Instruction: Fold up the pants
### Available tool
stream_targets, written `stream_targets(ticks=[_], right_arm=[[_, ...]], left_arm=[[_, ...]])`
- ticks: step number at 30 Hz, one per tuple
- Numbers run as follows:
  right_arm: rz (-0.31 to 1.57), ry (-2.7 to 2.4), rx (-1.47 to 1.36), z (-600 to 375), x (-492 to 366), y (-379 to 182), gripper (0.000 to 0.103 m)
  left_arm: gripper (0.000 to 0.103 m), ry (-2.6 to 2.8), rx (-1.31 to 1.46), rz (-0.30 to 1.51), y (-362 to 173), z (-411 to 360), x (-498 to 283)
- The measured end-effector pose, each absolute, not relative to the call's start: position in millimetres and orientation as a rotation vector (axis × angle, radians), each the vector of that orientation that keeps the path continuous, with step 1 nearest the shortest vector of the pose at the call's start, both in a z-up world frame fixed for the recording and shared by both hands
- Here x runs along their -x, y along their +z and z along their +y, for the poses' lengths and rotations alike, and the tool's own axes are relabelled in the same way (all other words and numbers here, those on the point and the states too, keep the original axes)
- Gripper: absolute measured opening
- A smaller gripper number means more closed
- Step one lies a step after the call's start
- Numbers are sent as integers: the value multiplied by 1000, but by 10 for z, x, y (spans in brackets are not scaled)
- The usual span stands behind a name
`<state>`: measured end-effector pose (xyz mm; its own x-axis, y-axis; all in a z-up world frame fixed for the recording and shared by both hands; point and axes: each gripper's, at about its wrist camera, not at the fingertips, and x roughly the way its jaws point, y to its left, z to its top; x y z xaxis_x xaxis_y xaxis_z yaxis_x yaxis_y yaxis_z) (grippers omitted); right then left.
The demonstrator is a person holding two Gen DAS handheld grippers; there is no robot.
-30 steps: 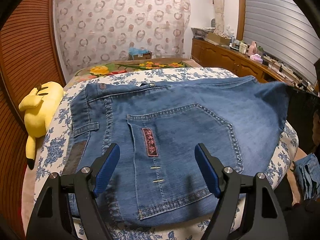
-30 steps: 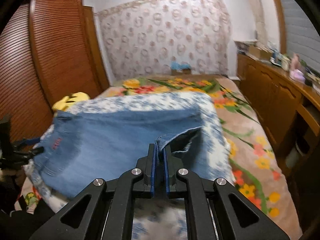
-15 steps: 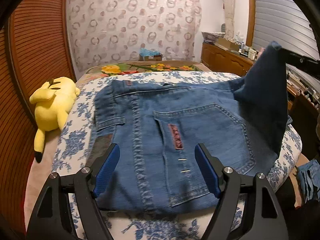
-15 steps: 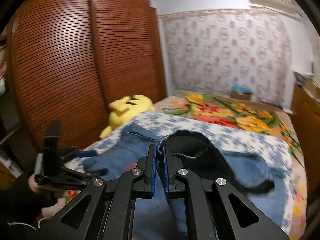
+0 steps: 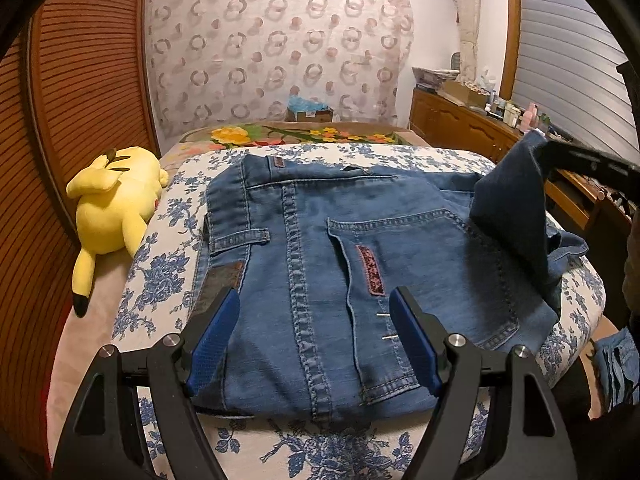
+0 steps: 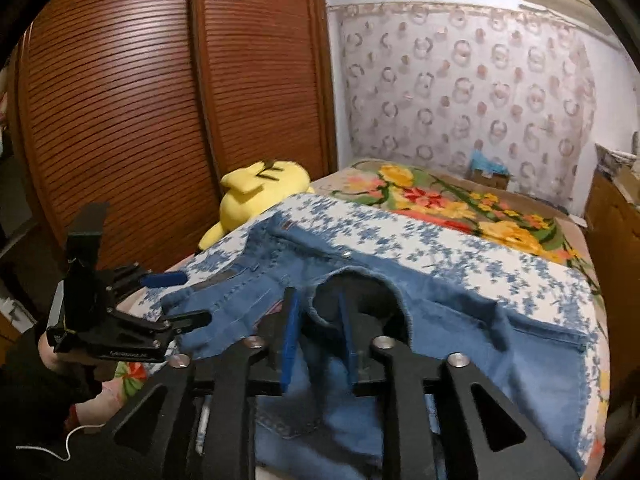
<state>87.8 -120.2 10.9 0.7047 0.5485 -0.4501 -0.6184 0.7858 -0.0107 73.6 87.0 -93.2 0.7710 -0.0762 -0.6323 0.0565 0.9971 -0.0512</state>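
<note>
Pants [image 5: 360,264], blue denim, lie seat-up on the floral bedspread [image 5: 160,280] at the foot of the bed, waistband toward the yellow plush toy [image 5: 116,204], with the leg end lifted at the far side from the toy. The right tool [image 6: 318,332] has its jaws parted, and the leg hem [image 6: 360,280] arches just above and between them; whether a pad is touching the cloth cannot be told from the right wrist view, so the hold looks released or nearly so. The left tool [image 5: 312,336] hovers released over the seat, its blue pads on either side of the back pocket [image 5: 420,276], gripping nothing. To do this fold well, I judge the leg should be carried across toward the toy until the hem meets the waistband, edges squared, while the left tool pins the seat so the stacked layers do not drag; denim is heavy and will slump if let go early. Beyond the toy rises a slatted wooden wardrobe [image 6: 140,120]; opposite it, a cluttered wooden sideboard [image 5: 472,124]; past the bed, a ring-patterned curtain [image 5: 280,48] and a flowered blanket [image 6: 440,204].
</note>
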Motion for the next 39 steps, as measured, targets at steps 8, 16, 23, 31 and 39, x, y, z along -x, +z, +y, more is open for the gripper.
stream_targets(ticks=[8, 16, 23, 31, 39], right_arm=[[416, 588, 139, -1435, -673, 160, 39], [483, 492, 124, -1592, -656, -82, 43], [566, 459, 97, -1596, -721, -272, 47], [616, 462, 39, -1627, -848, -287, 47], [662, 495, -28, -1687, -977, -420, 46]], left_arm=[[78, -95, 17, 673, -867, 742, -765], [78, -129, 10, 662, -790, 615, -800], [78, -184, -4, 682, -845, 386, -887], [78, -207, -7, 694, -909, 223, -977], [78, -260, -53, 731, -1040, 30, -1050]])
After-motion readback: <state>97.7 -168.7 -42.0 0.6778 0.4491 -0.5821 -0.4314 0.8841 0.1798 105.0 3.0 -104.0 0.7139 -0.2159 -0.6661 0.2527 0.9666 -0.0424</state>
